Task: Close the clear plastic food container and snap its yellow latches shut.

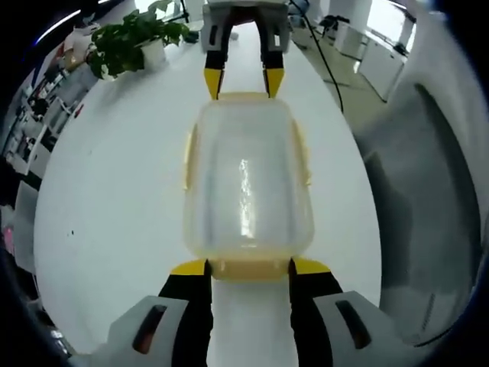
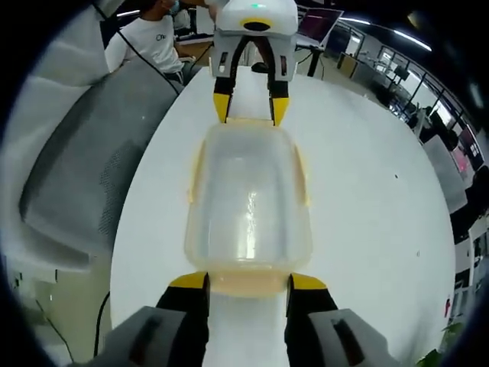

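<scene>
Lid seated on container; left gripper and right gripper, jaws spread, flank opposite end latches: press both inward evenly.

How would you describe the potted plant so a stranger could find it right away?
Start at the white table with the clear food container lying between the two grippers. In the left gripper view, look to the table's far left edge: the potted plant stands there, leafy green in a white pot, the one green living thing on the table.
</scene>
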Motion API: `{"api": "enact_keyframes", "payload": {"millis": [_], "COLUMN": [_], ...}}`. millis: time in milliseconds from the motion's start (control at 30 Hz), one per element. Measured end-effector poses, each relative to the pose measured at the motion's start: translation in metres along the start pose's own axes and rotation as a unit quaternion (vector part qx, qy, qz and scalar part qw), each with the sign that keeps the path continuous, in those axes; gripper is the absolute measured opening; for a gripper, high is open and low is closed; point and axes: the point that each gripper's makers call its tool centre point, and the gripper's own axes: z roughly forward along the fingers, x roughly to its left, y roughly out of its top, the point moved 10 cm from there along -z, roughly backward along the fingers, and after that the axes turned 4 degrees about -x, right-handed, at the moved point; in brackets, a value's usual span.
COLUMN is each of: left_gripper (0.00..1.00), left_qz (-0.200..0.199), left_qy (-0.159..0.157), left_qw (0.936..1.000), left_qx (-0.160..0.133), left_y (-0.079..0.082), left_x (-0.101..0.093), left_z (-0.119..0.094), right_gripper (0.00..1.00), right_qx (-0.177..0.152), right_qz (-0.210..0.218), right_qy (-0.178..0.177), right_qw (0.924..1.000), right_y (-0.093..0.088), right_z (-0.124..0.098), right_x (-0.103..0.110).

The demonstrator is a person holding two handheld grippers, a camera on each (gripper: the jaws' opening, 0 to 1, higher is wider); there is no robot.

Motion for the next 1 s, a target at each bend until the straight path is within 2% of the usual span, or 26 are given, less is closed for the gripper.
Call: {"api": "enact_keyframes", "payload": {"millis": [467, 733, 833, 900, 967, 1000], "left_gripper": [0.38, 0.39, 0.44, 0.49, 0.45, 0.46], "left_qz": [0.001, -0.002, -0.003, -0.017, -0.024, -0.031], "left_qy": [-0.003, -0.003, -0.003, 0.000, -0.001, 0.000], "left_qw": [1.0000, 1.0000, 0.9999, 0.9999, 0.9997, 0.9995], "left_qx": [0.008, 0.004, 0.010, 0.005, -0.002, -0.007], "left_y": [-0.001, -0.004, -0.008, -0.010, -0.011, -0.011], "left_x": [-0.004, -0.005, -0.005, -0.005, -0.005, -0.005], "left_z": [0.001, 0.001, 0.000, -0.002, -0.004, -0.005], "right_gripper": [0.38, 0.39, 0.45, 0.42, 0.36, 0.37], "right_qx": [0.004, 0.025, 0.023, 0.027, 0.027, 0.025], "right_qz": [-0.008, -0.027, -0.017, -0.019, -0.020, -0.018], "right_qy": [0.001, 0.005, 0.007, 0.006, 0.010, 0.009], "right_qw": [1.0000, 0.9993, 0.9996, 0.9994, 0.9994, 0.9995], "right_y": [-0.001, 0.000, -0.002, -0.003, -0.002, 0.000], "right_z": [0.004, 0.004, 0.002, 0.000, -0.002, -0.003], "right_x": [0.003, 0.007, 0.007, 0.007, 0.008, 0.008]}}
